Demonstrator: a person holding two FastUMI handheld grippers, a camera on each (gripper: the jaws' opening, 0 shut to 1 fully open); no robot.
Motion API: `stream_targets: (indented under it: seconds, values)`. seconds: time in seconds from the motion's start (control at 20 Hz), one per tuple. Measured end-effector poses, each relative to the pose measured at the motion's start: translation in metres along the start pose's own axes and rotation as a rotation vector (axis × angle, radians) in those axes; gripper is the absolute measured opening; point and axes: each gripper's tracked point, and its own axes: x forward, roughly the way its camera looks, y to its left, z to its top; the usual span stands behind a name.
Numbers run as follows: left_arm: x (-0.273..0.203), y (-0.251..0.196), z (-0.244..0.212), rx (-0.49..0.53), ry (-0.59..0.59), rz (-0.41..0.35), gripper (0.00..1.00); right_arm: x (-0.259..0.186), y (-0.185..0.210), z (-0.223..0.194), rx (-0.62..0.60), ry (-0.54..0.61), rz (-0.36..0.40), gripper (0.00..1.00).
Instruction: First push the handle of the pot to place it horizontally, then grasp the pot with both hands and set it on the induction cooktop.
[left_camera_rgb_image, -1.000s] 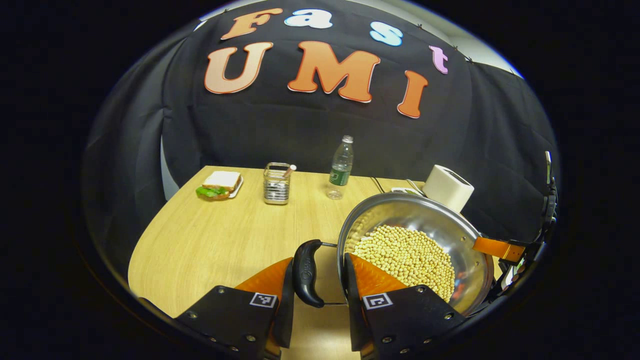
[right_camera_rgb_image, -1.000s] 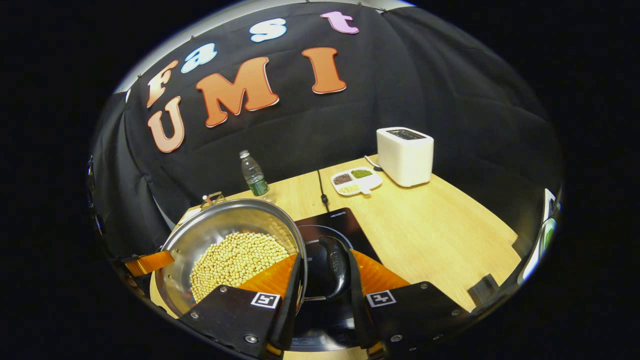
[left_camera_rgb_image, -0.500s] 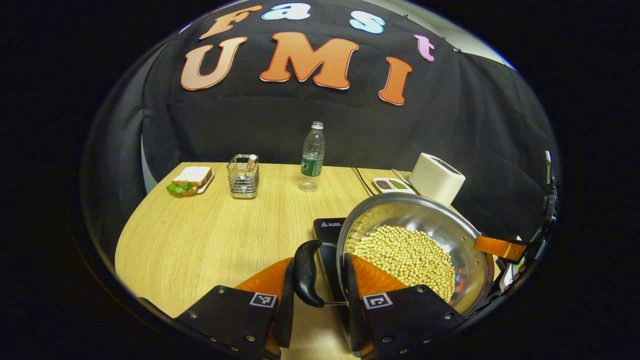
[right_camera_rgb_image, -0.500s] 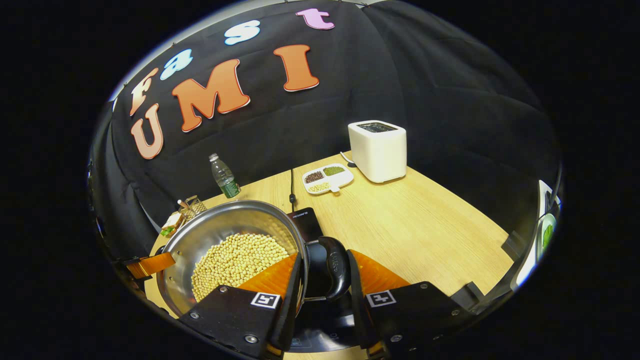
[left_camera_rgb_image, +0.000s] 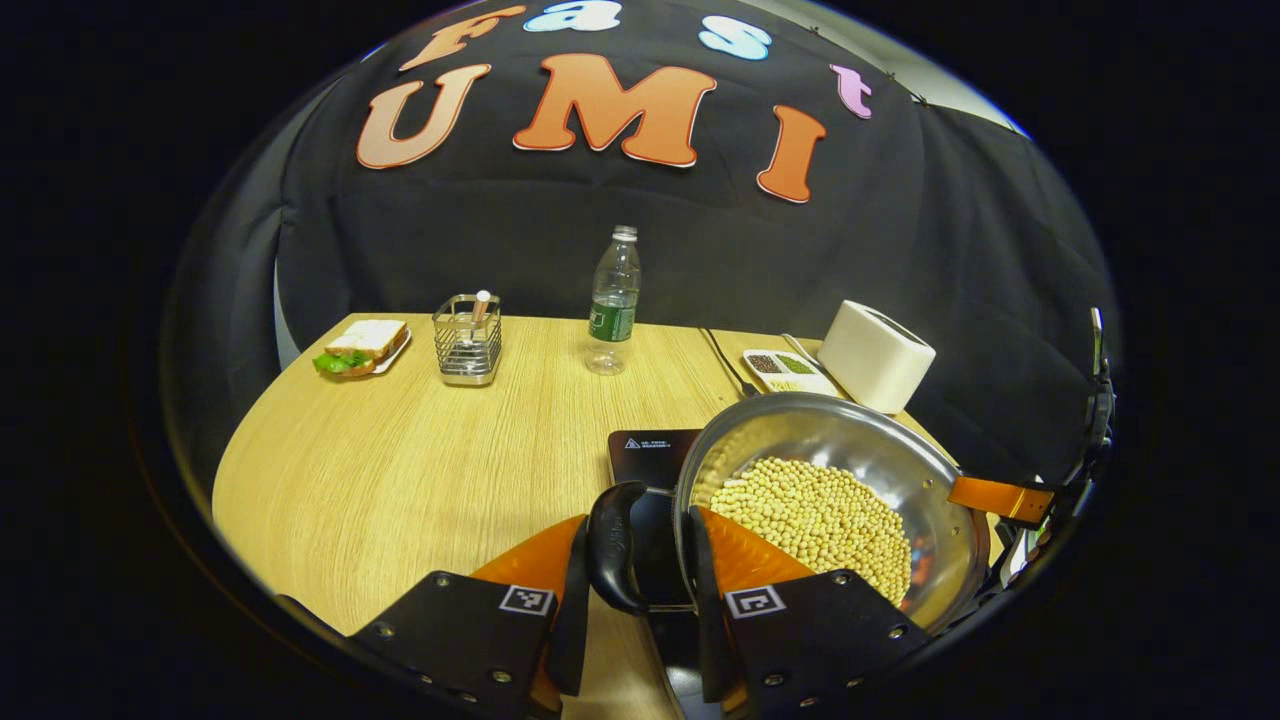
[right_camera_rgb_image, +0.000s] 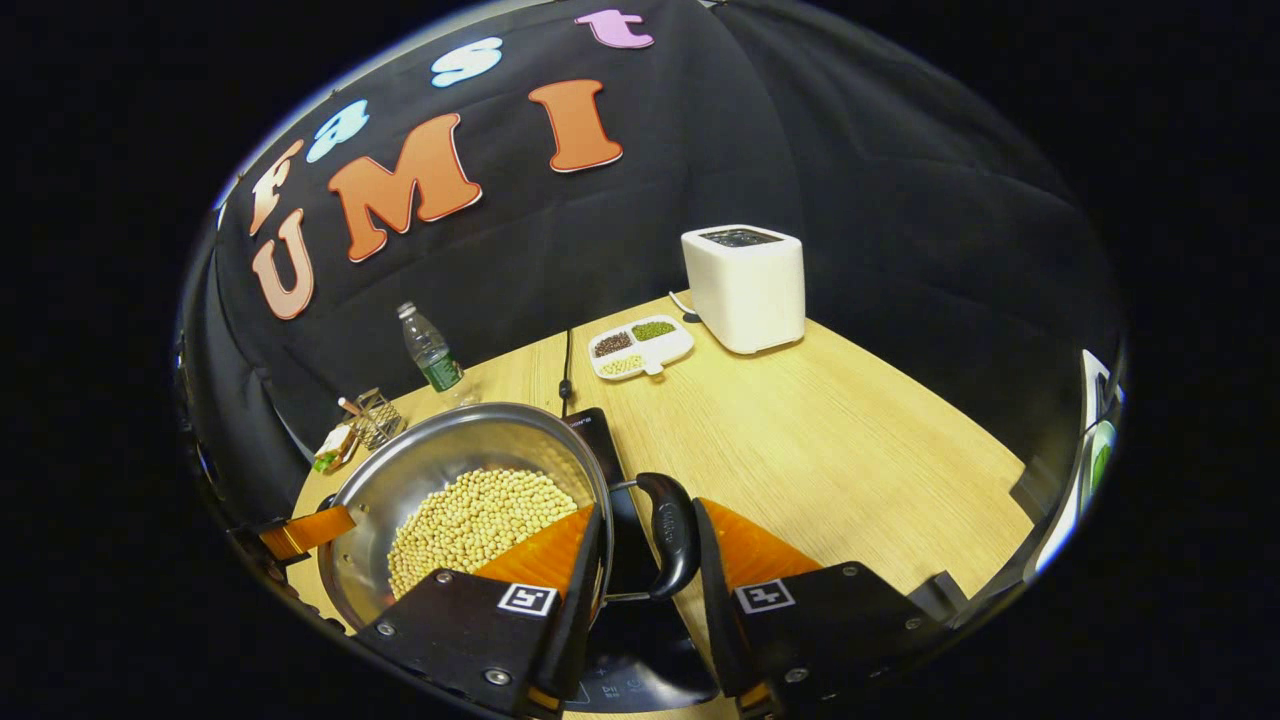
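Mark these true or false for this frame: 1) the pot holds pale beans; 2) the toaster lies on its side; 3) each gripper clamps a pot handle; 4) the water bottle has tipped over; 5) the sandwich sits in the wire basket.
1) True: the pot is filled with pale beans.
2) False: the toaster stands upright.
3) True: left gripper and right gripper each close on a handle.
4) False: the water bottle stands upright.
5) False: the sandwich lies on a plate beside the wire basket.

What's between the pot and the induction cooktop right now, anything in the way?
Nothing visible. The pot, held by both handles, hangs directly over the induction cooktop, whose visible glass is bare. Bottle, dish and toaster stand farther back.
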Motion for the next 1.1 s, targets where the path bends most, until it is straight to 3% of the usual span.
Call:
stream_targets:
  seconds: [0.1,0.2,0.25,0.3,0.35,0.4,0.45,0.5,0.95,1.0,1.1]
  values:
    - [-0.006,0.002,0.008,-0.064,-0.031,-0.002,0.50,-0.008,0.001,0.007,-0.006,-0.009,0.024,0.56]
    - [-0.026,0.010,0.043,-0.068,-0.146,0.029,0.53,-0.028,-0.001,0.039,-0.013,-0.090,0.038,0.60]
    - [-0.044,0.013,0.065,-0.066,-0.198,0.042,0.59,-0.039,-0.003,0.058,-0.026,-0.137,0.042,0.63]
    - [-0.057,0.011,0.082,-0.066,-0.240,0.042,0.50,-0.052,-0.002,0.076,-0.046,-0.182,0.049,0.74]
    - [-0.072,0.006,0.097,-0.068,-0.275,0.034,0.50,-0.063,-0.002,0.090,-0.059,-0.216,0.054,0.80]
    - [-0.087,0.005,0.113,-0.056,-0.313,0.038,0.61,-0.075,0.000,0.103,-0.074,-0.253,0.060,0.93]
    - [-0.100,0.007,0.127,-0.037,-0.352,0.056,0.69,-0.087,0.000,0.116,-0.088,-0.285,0.063,0.95]
    - [-0.113,0.008,0.141,-0.019,-0.388,0.072,0.79,-0.102,0.003,0.132,-0.105,-0.318,0.072,0.95]
    - [-0.219,0.010,0.209,0.065,-0.539,0.209,0.80,-0.198,0.018,0.200,-0.173,-0.493,0.150,0.95]
    - [-0.228,0.010,0.215,0.064,-0.555,0.212,0.79,-0.207,0.017,0.205,-0.175,-0.510,0.152,1.00]
    - [-0.246,0.014,0.225,0.044,-0.587,0.217,0.80,-0.221,0.011,0.213,-0.171,-0.533,0.145,0.95]
